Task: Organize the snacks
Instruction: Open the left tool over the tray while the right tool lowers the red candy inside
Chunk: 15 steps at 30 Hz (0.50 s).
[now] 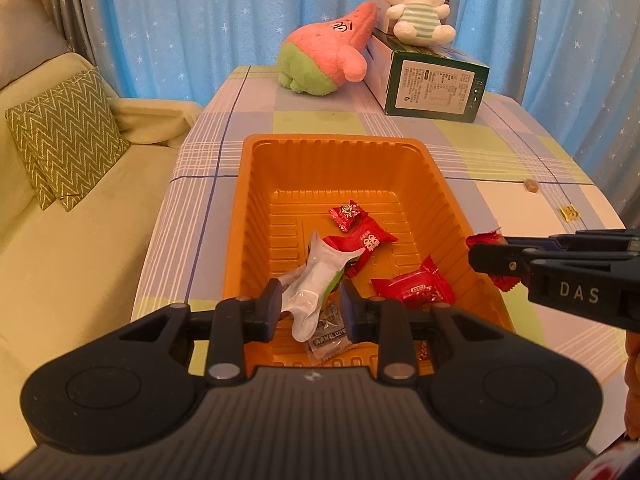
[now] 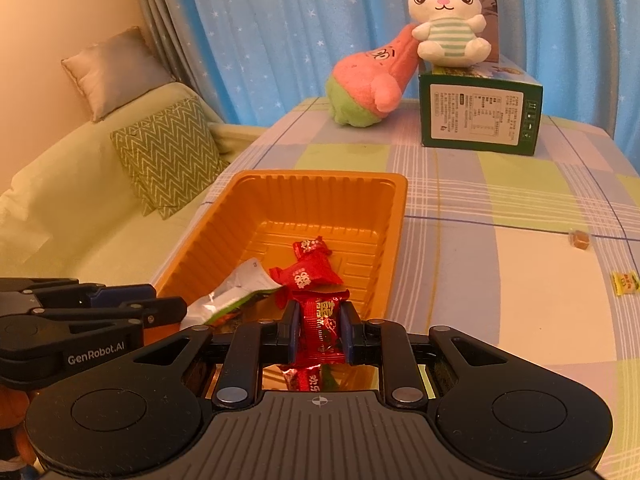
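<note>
Nearest us, the left gripper hangs over the near end of the tray, jaws a little apart with the pouch between them. It looks loose, not pinched, so we judge this the drop-off. The right gripper is clamped on 1 red candy, held upright by its middle just at the tray's near right rim, probably waiting its turn. We read "GenRobot.AI" on the side of the left gripper and "DAS" on the right one. Going by size, the table wears a checked cloth, and the orange tray sits at its left edge, within reach of both hands. Well behind it lies the green box, whose white end label has print too small for us to read. A pink plush leans against the box and a rabbit plush sits on top, both clear of the work. Inside the tray we count 3 red packets with white marks we cannot make out, and a dark wrapper lies under the pouch. Off to the right, 2 pieces lie apart on the cloth, a yellow candy and a brown candy. We take them as snacks not yet gathered.
</note>
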### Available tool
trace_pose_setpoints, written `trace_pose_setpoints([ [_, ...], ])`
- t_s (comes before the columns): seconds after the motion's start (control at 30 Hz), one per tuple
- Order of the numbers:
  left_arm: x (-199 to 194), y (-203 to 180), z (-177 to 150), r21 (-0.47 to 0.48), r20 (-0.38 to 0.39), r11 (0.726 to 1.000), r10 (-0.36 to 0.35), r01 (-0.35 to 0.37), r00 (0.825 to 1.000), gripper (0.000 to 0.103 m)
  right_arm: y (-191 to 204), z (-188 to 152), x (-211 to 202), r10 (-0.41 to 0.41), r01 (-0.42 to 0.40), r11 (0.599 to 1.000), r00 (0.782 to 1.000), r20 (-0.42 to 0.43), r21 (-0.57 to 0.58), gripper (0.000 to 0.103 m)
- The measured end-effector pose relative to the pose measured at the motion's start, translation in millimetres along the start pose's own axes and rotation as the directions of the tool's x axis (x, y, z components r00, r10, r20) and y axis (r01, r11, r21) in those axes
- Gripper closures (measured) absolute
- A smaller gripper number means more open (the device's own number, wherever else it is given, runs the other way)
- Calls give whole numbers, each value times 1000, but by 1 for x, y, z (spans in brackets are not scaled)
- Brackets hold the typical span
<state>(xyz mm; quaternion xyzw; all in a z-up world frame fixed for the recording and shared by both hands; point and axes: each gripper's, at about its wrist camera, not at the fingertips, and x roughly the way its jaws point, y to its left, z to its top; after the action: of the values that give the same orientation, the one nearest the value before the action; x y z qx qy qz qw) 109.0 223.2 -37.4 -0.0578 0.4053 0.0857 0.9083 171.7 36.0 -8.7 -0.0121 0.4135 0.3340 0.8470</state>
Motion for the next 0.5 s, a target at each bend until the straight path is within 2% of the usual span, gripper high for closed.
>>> trace_pose_setpoints([
  [0.5,-7,14,-4,-37,14,999,9,-9,1000,75,15,8,8,40,-40,999,999,-2,-7,82],
])
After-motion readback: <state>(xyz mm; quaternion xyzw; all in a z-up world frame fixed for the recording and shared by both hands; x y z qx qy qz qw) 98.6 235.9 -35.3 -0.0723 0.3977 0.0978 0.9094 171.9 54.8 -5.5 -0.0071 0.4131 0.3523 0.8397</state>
